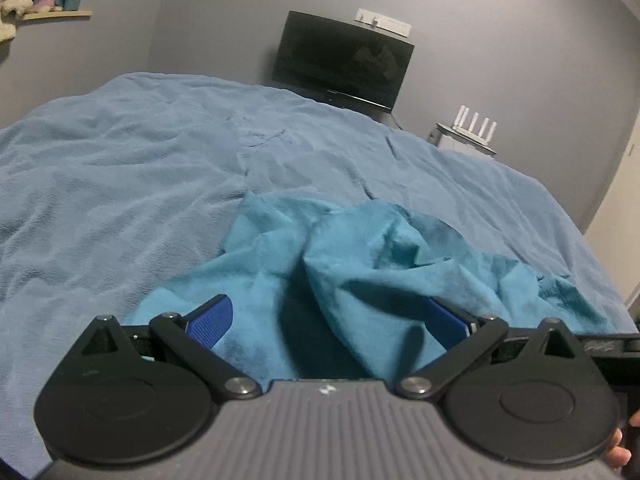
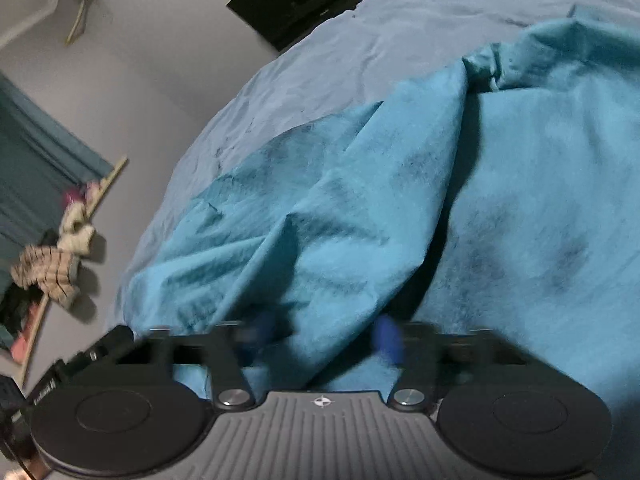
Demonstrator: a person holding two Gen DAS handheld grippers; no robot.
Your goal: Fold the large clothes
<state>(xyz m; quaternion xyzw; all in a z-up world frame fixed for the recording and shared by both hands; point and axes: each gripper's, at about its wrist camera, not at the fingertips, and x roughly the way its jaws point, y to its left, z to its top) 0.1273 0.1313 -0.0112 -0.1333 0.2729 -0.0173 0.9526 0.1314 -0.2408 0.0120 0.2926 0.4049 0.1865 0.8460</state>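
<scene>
Your left gripper (image 1: 328,320) and right gripper (image 2: 320,334) are hovering, jaws apart, over the crumpled teal fabric garment (image 1: 360,248) lying on the pale-blue bed cover (image 1: 120,152).

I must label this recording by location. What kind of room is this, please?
Most likely a bedroom at home. A wide bed under a light blue bedspread carries the crumpled teal garment; a dark television and a white router stand by the grey wall.

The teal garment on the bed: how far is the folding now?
Nothing looks folded: the teal garment lies crumpled on the blue bedcover. The left gripper has open jaws over it; the right gripper is blurred. All folding remains.
</scene>
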